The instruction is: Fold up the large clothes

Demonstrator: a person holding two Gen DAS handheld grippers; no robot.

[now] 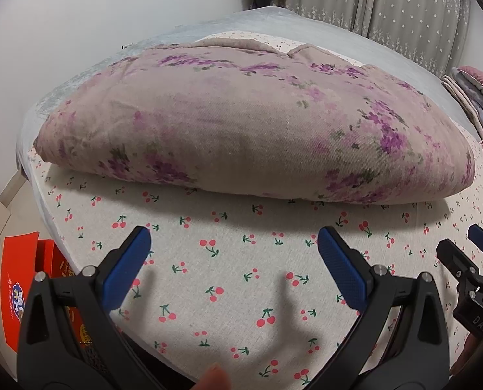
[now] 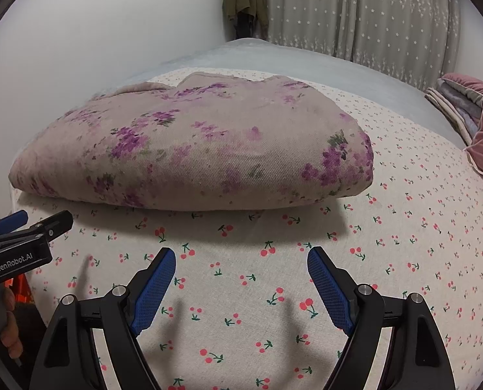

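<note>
A thick mauve garment with purple flower print (image 1: 241,130) lies folded into a bulky bundle on the bed; it also shows in the right wrist view (image 2: 192,149). My left gripper (image 1: 235,243) is open and empty, hovering over the cherry-print sheet (image 1: 241,276) just short of the bundle's near edge. My right gripper (image 2: 241,260) is open and empty too, a little back from the same edge. The right gripper shows at the right edge of the left wrist view (image 1: 468,260); the left gripper shows at the left edge of the right wrist view (image 2: 30,224).
A grey cover (image 2: 273,61) lies on the far part of the bed. Folded pink and grey bedding (image 2: 462,100) is stacked at the right. A red box (image 1: 20,286) sits beside the bed at left. Star-print curtains (image 2: 371,9) and a hanging coat (image 2: 244,3) are behind.
</note>
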